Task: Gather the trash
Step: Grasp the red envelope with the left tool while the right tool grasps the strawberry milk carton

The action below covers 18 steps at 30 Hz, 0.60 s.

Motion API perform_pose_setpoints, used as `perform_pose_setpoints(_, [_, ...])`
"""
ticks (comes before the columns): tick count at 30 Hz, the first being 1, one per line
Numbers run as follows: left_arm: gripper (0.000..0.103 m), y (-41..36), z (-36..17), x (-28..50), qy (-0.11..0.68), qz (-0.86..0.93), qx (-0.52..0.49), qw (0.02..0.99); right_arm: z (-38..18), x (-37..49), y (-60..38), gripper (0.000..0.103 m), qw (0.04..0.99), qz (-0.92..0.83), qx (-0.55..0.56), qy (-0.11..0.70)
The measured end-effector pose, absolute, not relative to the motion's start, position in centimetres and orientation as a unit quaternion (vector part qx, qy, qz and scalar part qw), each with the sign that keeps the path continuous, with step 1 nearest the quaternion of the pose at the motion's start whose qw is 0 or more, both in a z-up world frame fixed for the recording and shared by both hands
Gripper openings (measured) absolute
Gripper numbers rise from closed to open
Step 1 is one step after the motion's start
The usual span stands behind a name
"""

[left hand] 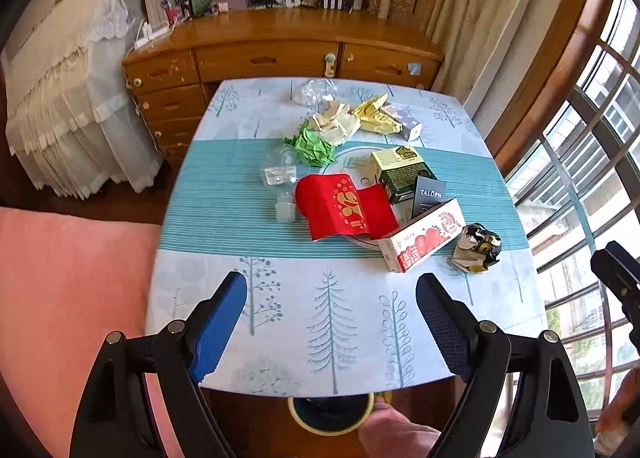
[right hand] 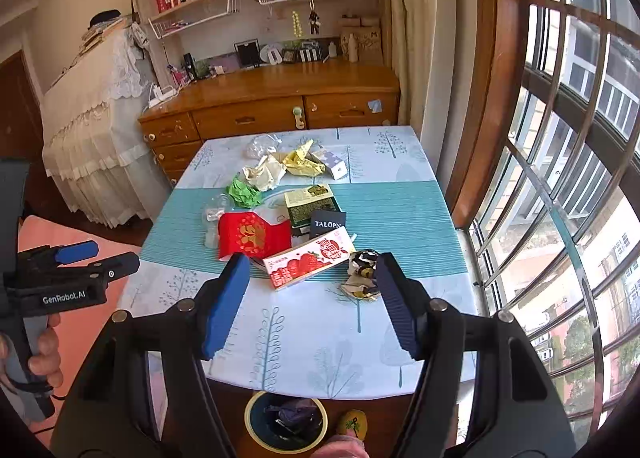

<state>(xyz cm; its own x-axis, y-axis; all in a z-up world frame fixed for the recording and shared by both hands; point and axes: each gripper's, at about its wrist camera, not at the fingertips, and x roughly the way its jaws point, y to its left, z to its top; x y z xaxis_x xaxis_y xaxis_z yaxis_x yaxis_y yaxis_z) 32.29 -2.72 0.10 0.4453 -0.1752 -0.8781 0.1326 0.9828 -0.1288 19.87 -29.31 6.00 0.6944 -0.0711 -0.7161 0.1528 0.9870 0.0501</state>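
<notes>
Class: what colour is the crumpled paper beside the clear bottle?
Green, clearest in the left wrist view.

Take the plate (left hand: 352, 162) at the middle of your table (left hand: 280, 338) as the landmark. On it lie the folded envelope (left hand: 340, 206) and the upright box (left hand: 400, 174), with the small card (left hand: 429, 194) just in front of that box. The milk carton (left hand: 420, 238) leans on the plate's near right edge; the crumpled wrapper (left hand: 478, 246) sits right of that. Left of the plate lies the plastic bottle (left hand: 282, 186). Behind it lie paper wads (left hand: 332, 126). Below the table's near edge stands the bin (right hand: 286, 422).
</notes>
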Motion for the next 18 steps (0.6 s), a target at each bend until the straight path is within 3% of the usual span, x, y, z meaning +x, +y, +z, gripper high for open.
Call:
perform_pose_setpoints(10, [0.088,-7.7,-12.4,44.5,0.598,-0.013,-0.039,0.8,-4.0,29.5,-39.8,0.063,0.866,-0.016,0.101,0.489])
perform_pose_setpoints(18, [0.088,-7.5,-19.9,50.9,0.65,0.034,-0.044,0.758,-9.5,33.7,-40.1,0.063,0.839,0.037,0.129,0.527])
